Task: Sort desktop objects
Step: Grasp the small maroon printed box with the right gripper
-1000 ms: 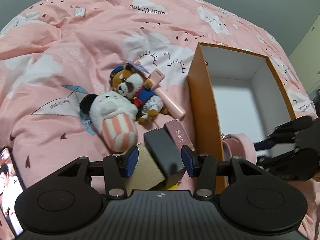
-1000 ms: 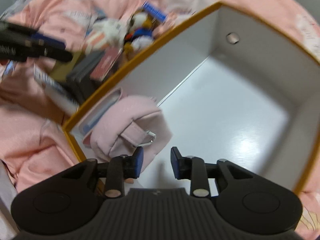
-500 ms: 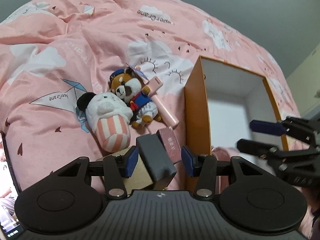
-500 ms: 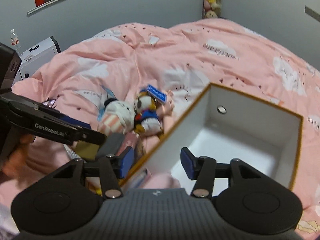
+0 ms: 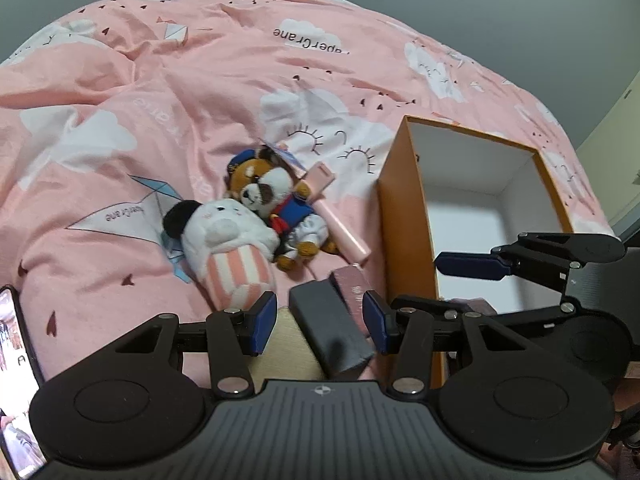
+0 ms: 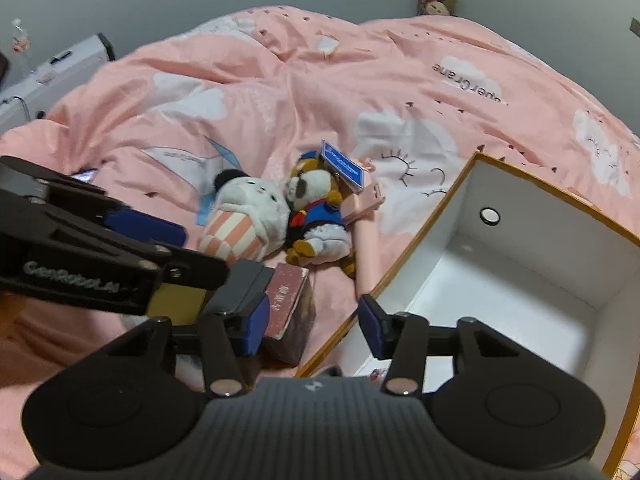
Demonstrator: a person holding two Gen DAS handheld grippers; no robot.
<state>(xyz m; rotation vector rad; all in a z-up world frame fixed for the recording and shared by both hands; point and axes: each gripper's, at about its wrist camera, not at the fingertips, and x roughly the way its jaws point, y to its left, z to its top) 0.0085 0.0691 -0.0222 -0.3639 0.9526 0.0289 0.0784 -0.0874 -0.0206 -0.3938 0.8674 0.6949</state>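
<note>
My left gripper (image 5: 319, 322) hangs open over a dark grey box (image 5: 328, 328) that lies between its fingers, with a tan box (image 5: 282, 344) and a maroon box (image 5: 352, 284) beside it. I see no pad pressing. Past them lie a white striped plush (image 5: 224, 248), a brown dog plush (image 5: 276, 200) and a pink stick (image 5: 340, 224). My right gripper (image 6: 314, 328) hovers above the near rim of the orange box (image 6: 440, 248). Its jaws are closing with nothing held between them. A pink scrap (image 5: 476, 304) shows inside that box.
Everything rests on a rumpled pink duvet (image 5: 200, 92). A phone (image 5: 16, 360) lies at the left edge of the left wrist view. A white case (image 6: 60, 68) stands by the grey wall beyond the bed. The right gripper (image 5: 460, 284) reaches across the orange box (image 5: 404, 220).
My right gripper rose out of the orange box, swung toward the boxes and plush toys, and spread its jaws; the pink pouch stayed inside. The left gripper kept still.
</note>
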